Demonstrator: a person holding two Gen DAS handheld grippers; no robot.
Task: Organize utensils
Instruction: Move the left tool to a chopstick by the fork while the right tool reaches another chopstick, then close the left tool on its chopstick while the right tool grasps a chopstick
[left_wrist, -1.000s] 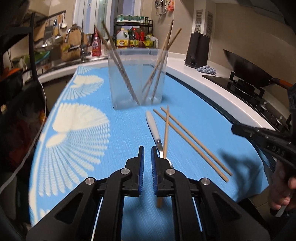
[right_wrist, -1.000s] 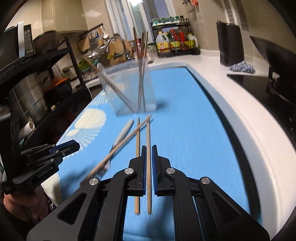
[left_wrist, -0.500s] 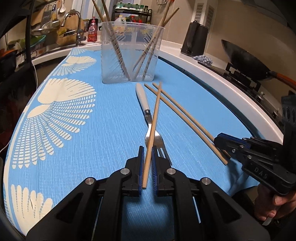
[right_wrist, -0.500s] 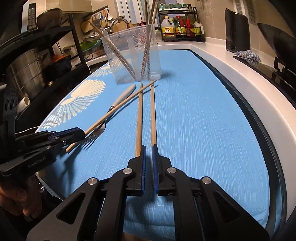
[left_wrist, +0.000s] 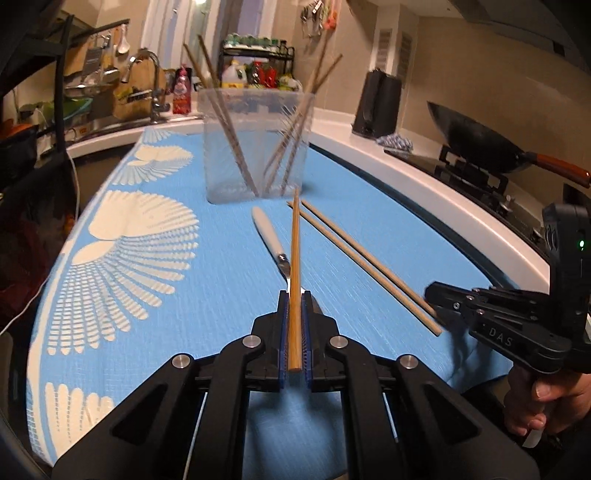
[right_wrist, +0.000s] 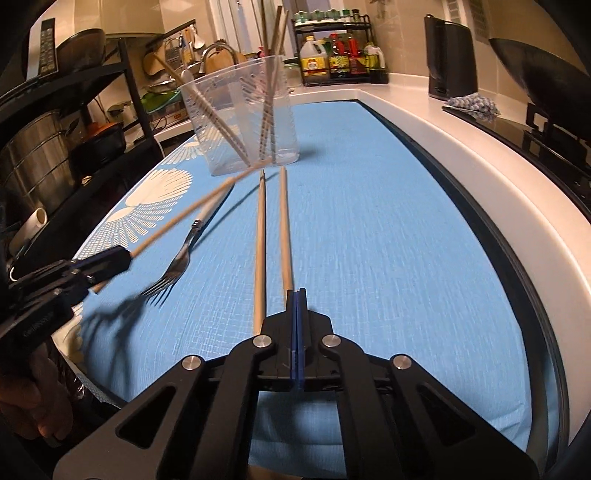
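My left gripper (left_wrist: 294, 295) is shut on the near end of a wooden chopstick (left_wrist: 295, 240), which points at the clear container (left_wrist: 255, 147) and hangs above the white-handled fork (left_wrist: 267, 229). Several chopsticks lean inside the container. Two more chopsticks (left_wrist: 362, 258) lie side by side on the blue mat (left_wrist: 147, 295). My right gripper (right_wrist: 297, 293) sits low at their near ends, jaws closing, blue pads together with nothing showing between them. The right-hand chopstick (right_wrist: 284, 229) ends at its left fingertip; the other chopstick (right_wrist: 260, 240) lies just left of it. The right wrist view also shows the left gripper (right_wrist: 123, 258) and the fork (right_wrist: 183, 254).
A black wok (left_wrist: 476, 144) sits on the stove at the right, beyond the white counter rim (left_wrist: 461, 206). A black kettle (left_wrist: 376, 107) and a cloth (left_wrist: 397, 142) stand behind. A sink tap (left_wrist: 147, 81) and a dark shelf rack (right_wrist: 74, 129) are on the left.
The left gripper has shut on the chopstick that lay across the fork and lifted it off the mat. The right gripper has sunk to the two chopsticks' near ends and its pads have come together.
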